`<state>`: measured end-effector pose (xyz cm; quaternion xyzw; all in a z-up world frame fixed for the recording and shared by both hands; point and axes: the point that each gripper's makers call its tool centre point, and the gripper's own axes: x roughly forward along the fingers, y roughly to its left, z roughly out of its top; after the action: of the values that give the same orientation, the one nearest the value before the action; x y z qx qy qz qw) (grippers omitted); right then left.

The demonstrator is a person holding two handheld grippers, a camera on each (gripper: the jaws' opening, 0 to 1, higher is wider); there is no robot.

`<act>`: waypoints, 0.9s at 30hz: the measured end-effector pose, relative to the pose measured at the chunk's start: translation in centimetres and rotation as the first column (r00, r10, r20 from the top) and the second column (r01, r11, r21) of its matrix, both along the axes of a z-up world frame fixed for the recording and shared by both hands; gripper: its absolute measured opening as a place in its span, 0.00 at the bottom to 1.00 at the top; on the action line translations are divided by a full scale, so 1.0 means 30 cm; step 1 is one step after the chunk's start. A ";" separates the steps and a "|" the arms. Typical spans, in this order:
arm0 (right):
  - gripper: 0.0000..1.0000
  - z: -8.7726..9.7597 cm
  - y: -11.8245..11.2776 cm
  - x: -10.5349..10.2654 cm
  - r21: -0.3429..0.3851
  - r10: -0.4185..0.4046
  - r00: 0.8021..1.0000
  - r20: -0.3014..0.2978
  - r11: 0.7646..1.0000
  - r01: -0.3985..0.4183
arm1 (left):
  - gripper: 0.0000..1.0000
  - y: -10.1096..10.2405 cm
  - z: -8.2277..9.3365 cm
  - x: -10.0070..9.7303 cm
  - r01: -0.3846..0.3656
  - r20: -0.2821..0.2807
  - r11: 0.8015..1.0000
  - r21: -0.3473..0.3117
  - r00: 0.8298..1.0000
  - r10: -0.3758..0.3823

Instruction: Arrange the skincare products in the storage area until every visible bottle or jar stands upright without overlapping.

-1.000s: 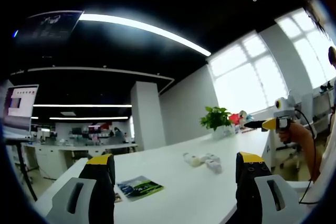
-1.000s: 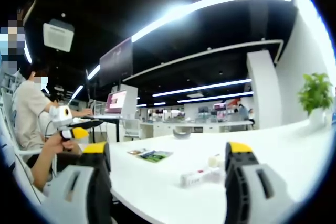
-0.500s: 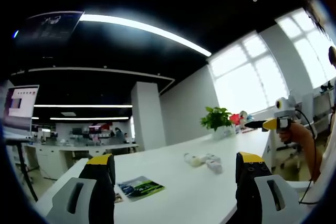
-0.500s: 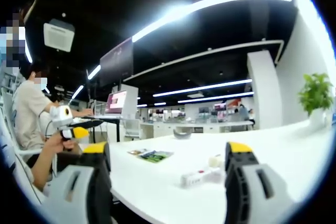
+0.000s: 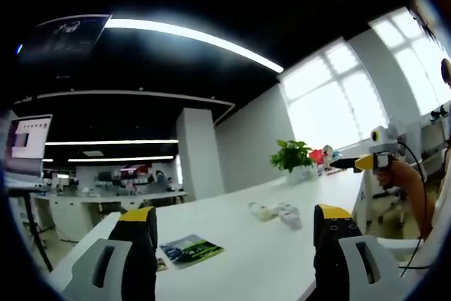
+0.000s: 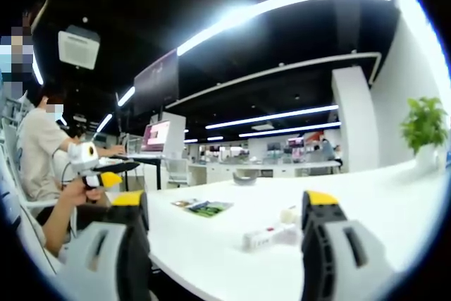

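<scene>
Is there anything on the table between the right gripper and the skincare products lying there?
Nothing visible. In the right gripper view, bare white table lies between the open right gripper and the skincare products. The leaflet lies off to one side, out of the path.

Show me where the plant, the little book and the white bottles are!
plant [image 5: 294, 154], left gripper view, on its green leaves.
little book [image 5: 191, 251], left gripper view, on its cover.
white bottles [image 5: 275, 211], left gripper view, on the middle of the lying cluster.
</scene>
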<state>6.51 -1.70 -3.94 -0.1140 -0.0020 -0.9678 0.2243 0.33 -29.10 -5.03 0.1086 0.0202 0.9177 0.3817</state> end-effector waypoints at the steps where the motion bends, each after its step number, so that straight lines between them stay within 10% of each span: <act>1: 0.90 -0.001 0.000 0.000 0.000 0.000 1.000 0.000 1.000 0.000 | 0.92 0.000 -0.002 -0.002 -0.001 -0.001 1.000 -0.003 1.000 0.001; 27: 0.90 -0.002 0.008 -0.010 -0.001 -0.001 1.000 0.007 1.000 0.001 | 0.91 -0.029 -0.033 -0.076 -0.089 -0.037 0.993 -0.072 0.996 0.086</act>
<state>6.22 -1.45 -4.02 -0.1107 -0.0030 -0.9684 0.2236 -1.96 -29.97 -6.02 0.1090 0.0653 0.9302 0.3444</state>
